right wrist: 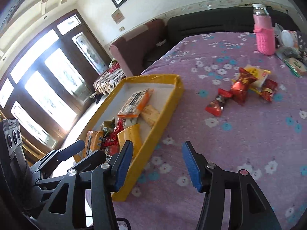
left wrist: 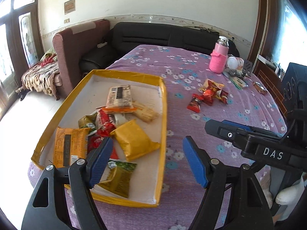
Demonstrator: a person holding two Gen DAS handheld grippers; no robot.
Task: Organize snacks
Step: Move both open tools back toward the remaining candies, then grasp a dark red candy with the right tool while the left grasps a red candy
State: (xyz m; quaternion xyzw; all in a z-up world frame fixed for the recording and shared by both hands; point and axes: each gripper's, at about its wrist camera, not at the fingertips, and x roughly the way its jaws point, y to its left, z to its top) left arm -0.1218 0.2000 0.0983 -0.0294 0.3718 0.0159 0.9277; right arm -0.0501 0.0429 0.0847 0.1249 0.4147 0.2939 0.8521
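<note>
While both tools hang over the purple flowered cloth (left wrist: 191, 95) that covers the worktop, nothing sits between the jaws of either one. The left hand-held gripper (left wrist: 147, 161) stands with its blue pads well apart, its left finger over the near part of the yellow-rimmed box (left wrist: 164, 103) and its right finger over bare cloth just beside the box's right wall. The right hand-held gripper (right wrist: 157, 164) is also parted and empty, one pad above the box's near corner, the other above the cloth.

Inside the box, on its white floor, lies a heap of snacks: a pale packet with an orange edge (left wrist: 120, 99) toward the far end, a cream biscuit pack (left wrist: 145, 113) touching it, a plain yellow pouch (left wrist: 134, 140) in the middle, an orange packet (left wrist: 69, 145) against the left wall, a green-and-gold packet (left wrist: 119, 178) nearest the front, and red wrappers (left wrist: 104, 126) tangled between them.

Out on the cloth, well apart from the box, a small cluster of red snack packets (right wrist: 241, 90) lies, one of them resting on a yellow-and-white pack (right wrist: 259, 74). A dark red sweet wrapper (right wrist: 216, 103) lies just beside that cluster on its near side.

Farther back stands a pink-sleeved flask (right wrist: 264, 36) with a metal top, upright, with assorted clutter (right wrist: 291, 57) next to it that I cannot make out well. Beyond the worktop are a black sofa (left wrist: 153, 36) and a brownish armchair (left wrist: 73, 46).
</note>
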